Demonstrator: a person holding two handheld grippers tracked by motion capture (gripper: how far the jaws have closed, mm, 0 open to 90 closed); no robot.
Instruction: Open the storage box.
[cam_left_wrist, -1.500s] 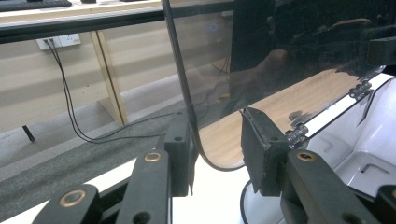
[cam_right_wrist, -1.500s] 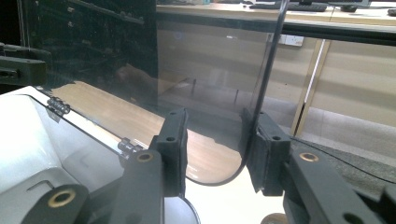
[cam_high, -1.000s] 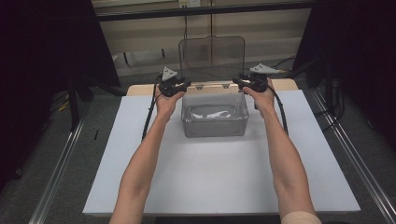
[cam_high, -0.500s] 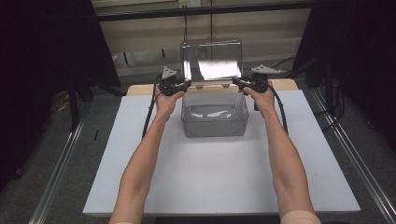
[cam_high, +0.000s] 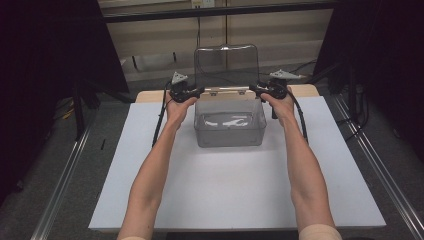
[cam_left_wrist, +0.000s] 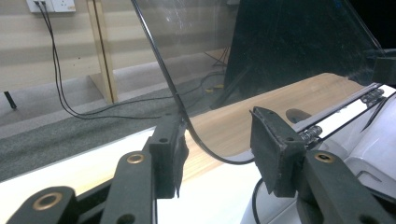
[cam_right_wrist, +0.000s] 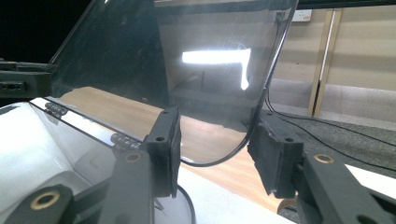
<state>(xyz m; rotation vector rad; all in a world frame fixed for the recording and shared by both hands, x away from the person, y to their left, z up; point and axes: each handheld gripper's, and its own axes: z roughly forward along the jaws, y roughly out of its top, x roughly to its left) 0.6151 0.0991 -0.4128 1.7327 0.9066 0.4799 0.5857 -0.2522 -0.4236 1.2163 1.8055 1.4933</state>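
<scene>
Both bare forearms reach straight forward over the white table (cam_high: 235, 195) to the clear plastic box (cam_high: 230, 125) at its far middle; the left gripper (cam_high: 192, 92) and right gripper (cam_high: 257, 88) flank the box's hinged rear edge; each stands parted, jaws astride a rounded corner of the upright transparent lid (cam_high: 226, 65), gripping nothing.

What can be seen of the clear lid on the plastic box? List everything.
The lid is a clear, smoke-tinted plastic panel with rounded corners and a dark rim. It stands raised, roughly upright, hinged along the back edge of the clear box by small hinges. Light glares on its scuffed surface. The left gripper and right gripper each straddle a lower corner, jaws open; contact cannot be confirmed.
</scene>
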